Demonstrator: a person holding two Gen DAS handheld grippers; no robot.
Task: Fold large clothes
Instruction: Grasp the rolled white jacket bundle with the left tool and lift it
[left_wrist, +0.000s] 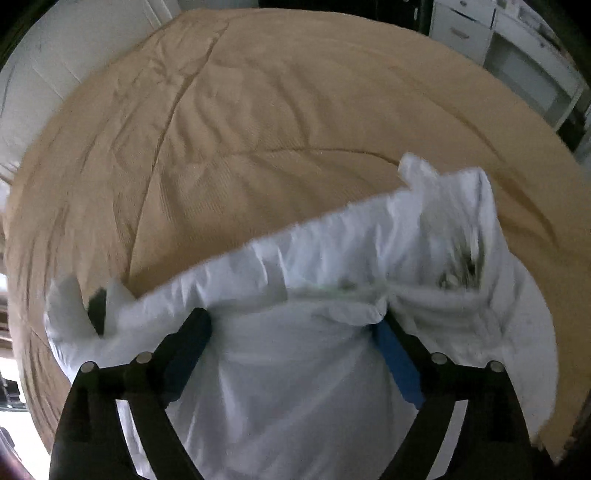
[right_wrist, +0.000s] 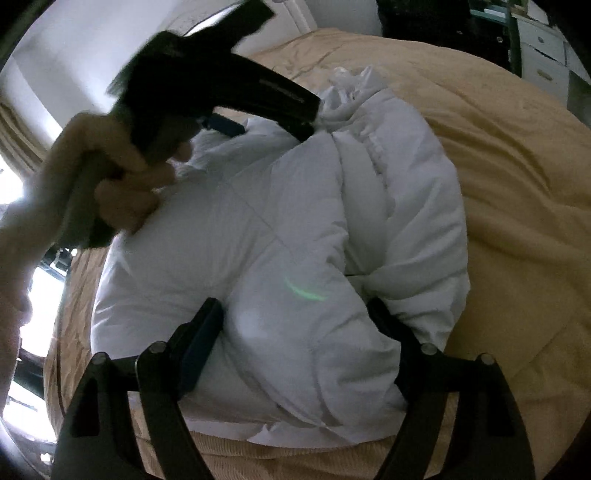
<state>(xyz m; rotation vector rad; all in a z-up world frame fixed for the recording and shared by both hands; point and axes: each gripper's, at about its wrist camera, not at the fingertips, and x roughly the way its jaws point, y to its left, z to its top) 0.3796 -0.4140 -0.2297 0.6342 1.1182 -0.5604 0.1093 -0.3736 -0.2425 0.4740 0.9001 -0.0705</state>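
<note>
White and puffy, the quilted garment is lying bundled on the tan bedspread of the bed. You are holding your left gripper over its upper folds with the jaws spread wide; fabric is bulging between them, though the pads are not squeezing it. Your right gripper is straddling the near end of the bundle, jaws spread, padding swelling between them; whether they are pinching it, I cannot tell. Your left hand is gripping its handle.
</note>
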